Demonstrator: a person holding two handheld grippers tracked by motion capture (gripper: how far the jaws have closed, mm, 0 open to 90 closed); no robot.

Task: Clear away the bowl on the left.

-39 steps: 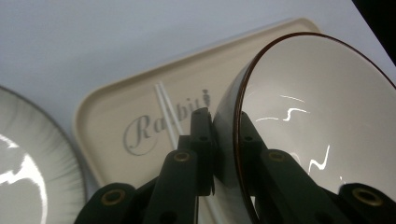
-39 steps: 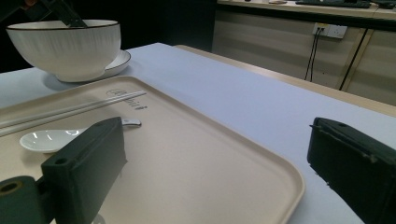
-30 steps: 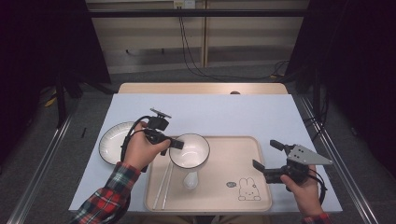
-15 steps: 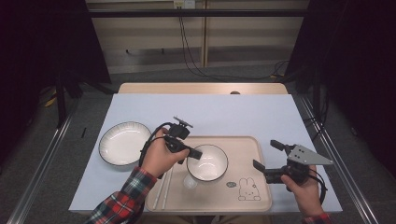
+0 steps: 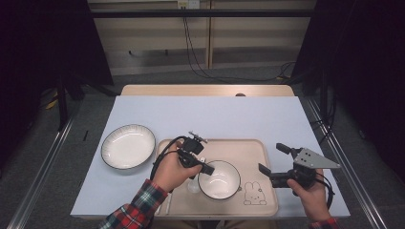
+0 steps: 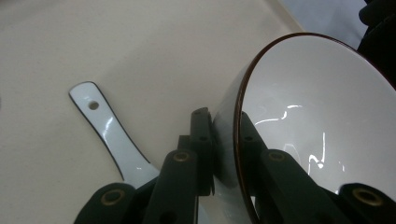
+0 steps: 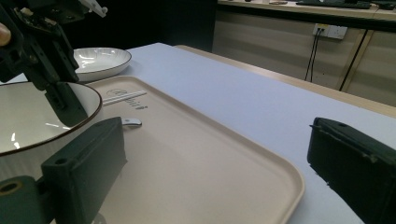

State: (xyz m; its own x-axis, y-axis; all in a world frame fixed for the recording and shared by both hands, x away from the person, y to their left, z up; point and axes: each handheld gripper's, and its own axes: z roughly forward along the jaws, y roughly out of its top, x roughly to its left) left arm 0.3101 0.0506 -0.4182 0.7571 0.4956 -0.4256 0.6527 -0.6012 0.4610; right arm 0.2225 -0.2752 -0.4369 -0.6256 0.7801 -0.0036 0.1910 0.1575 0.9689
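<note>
Jaws of your left gripper (image 5: 208, 168) pinch the bowl (image 5: 219, 179) rim near the tray (image 5: 258, 148) front edge (right gripper (image 5: 271, 162) gapes, empty).

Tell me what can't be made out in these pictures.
- Spoon: its scoop end is hidden behind the left gripper in the left gripper view.
- Bowl: whether it rests on the tray or hangs above it; high view, too small.
- Rabbit drawing: details too small, high view.
</note>
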